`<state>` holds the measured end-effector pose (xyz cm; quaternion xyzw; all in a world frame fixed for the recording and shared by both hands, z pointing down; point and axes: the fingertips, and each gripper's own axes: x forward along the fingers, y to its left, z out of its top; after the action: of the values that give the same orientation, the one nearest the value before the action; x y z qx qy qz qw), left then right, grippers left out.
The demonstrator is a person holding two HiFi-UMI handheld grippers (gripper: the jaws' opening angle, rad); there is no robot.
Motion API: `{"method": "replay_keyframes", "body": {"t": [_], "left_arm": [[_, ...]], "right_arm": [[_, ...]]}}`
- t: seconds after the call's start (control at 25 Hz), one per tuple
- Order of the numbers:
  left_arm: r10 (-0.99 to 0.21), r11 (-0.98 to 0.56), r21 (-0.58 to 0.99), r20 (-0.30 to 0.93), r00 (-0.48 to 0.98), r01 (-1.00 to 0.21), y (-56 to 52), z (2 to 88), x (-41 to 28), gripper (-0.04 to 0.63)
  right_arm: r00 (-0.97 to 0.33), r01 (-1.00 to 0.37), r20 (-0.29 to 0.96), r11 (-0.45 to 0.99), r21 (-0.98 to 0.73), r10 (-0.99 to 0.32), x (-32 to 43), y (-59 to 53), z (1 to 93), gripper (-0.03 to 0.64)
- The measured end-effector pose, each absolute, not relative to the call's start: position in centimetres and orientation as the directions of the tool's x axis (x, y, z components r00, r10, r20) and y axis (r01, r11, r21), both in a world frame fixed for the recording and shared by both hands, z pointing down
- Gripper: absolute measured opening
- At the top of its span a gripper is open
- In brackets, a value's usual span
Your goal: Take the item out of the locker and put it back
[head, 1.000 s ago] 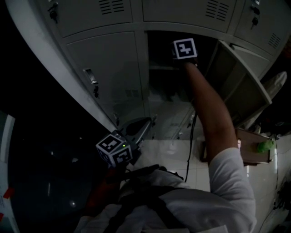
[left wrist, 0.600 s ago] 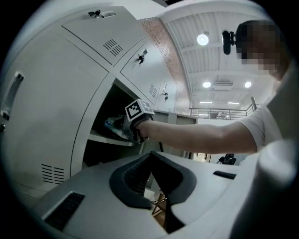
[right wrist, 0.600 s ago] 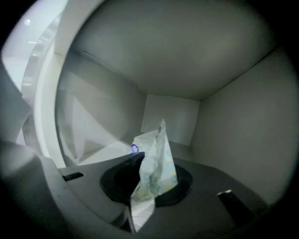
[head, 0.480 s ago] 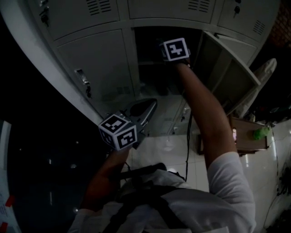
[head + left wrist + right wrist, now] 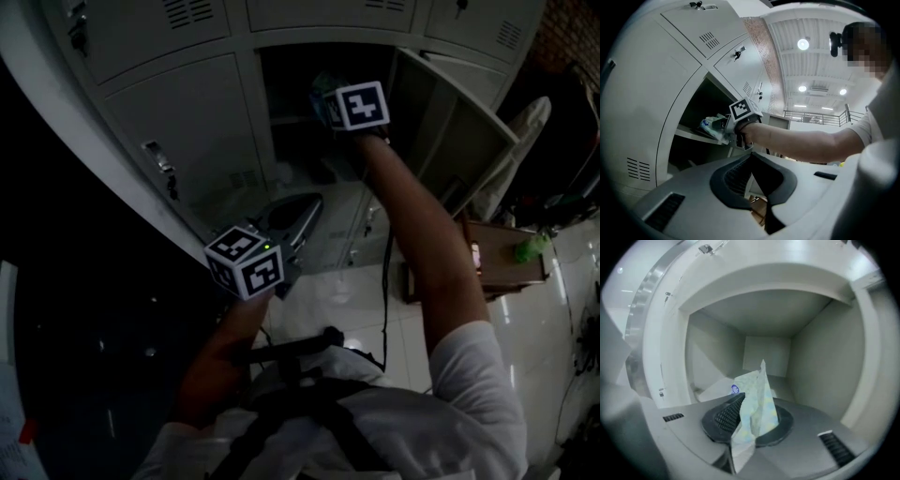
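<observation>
Grey metal lockers (image 5: 187,141) are filling the background of the head view, their closed fronts running off toward 10 o'clock.

Low on the left, the left gripper (image 5: 753,161) is hanging level in front of those closed doors. Its jaws are pressing together on nothing, and it is sitting at about 7 o'clock from the other gripper, well apart from the work.

Further right, the open compartment (image 5: 286,89) is showing dark near 12 o'clock. The right gripper (image 5: 751,420) is reaching up to its mouth on an outstretched arm. It is pinching a pale, crinkled plastic packet (image 5: 755,404) with a small blue mark. The pads are clamping the packet's lower part, and its long axis is standing nearly upright, running from 6 to 12 o'clock in the right gripper view.

From the left gripper view the packet is hovering just above the front edge of the shelf (image 5: 691,135), not resting on it. The compartment's back wall (image 5: 766,355) is lying straight ahead of the right jaws at 12 o'clock, with bare shelf just below and beyond the packet.

The right hand is plainly the nearer one, so it is probably carrying the coming move in or out along that straight line. At the far right, the door (image 5: 450,131) is standing swung out toward 2 o'clock, clear of the arm.
</observation>
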<state>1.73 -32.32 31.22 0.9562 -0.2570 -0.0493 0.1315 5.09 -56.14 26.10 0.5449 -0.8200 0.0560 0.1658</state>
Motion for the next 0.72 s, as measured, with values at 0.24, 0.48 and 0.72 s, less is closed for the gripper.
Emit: {"method": "replay_keyframes", "body": {"t": [0.24,0.48,0.72], "left_arm": [[-0.497,-0.836,0.270,-0.002,0.868,-0.478,-30.6,31.3,0.2,-0.003],[-0.457,-0.858,0.275,-0.021,0.889,-0.434,-28.5,31.5,-1.2,-0.003],[-0.418,-0.875,0.281,-0.032,0.908,-0.394,-25.9,32.0,-1.6,-0.003]], "right_arm": [[-0.246,-0.945,0.366,0.306,0.116,-0.897,6.7,-53.3,27.4,0.034],[-0.244,-0.949,0.335,0.295,0.111,-0.910,5.9,-49.4,27.8,0.034],[-0.216,-0.955,0.346,0.271,0.120,-0.913,6.4,-45.4,28.9,0.034]]}}
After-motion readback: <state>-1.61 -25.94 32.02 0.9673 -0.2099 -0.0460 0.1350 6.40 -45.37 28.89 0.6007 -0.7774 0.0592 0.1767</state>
